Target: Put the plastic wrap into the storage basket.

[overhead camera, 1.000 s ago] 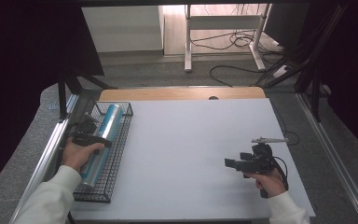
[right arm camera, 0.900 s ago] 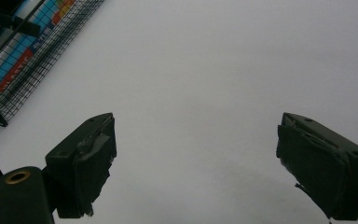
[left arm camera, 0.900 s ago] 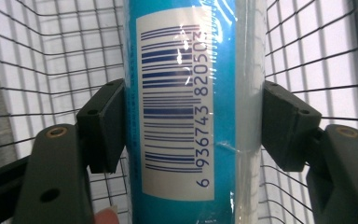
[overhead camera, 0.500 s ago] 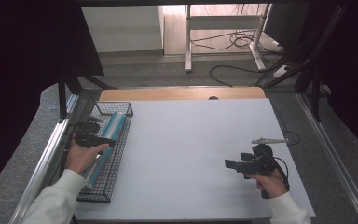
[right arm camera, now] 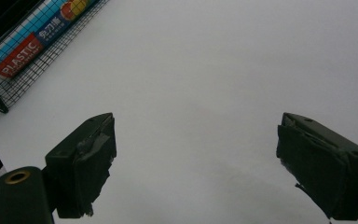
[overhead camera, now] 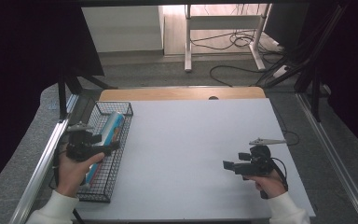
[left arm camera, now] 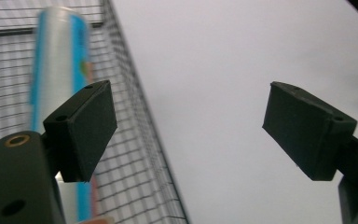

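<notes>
A long blue box of plastic wrap (overhead camera: 110,125) (left arm camera: 58,56) (right arm camera: 32,39) lies lengthwise in a black wire basket (overhead camera: 121,140) (left arm camera: 140,149) (right arm camera: 14,91) at the table's left edge. My left gripper (overhead camera: 113,146) (left arm camera: 189,126) hovers over the basket's near half, above and clear of the box. Its jaws have just opened wide, then eased in slightly, and nothing is between them. My right gripper (overhead camera: 227,165) (right arm camera: 196,163) is open over the bare white tabletop at the front right, jaws pointing left, with nothing between them.
The white tabletop (overhead camera: 191,135) stretches between the basket and the right hand. A metal rail (overhead camera: 42,163) runs along the table's left side. A wooden strip (overhead camera: 177,93) edges the far side, with cables and a desk frame on the floor beyond.
The left gripper let go of the blue box, which was tilted in its jaws and now lies flat in the basket. The left hand drew back towards me and rose. The right hand kept still.
</notes>
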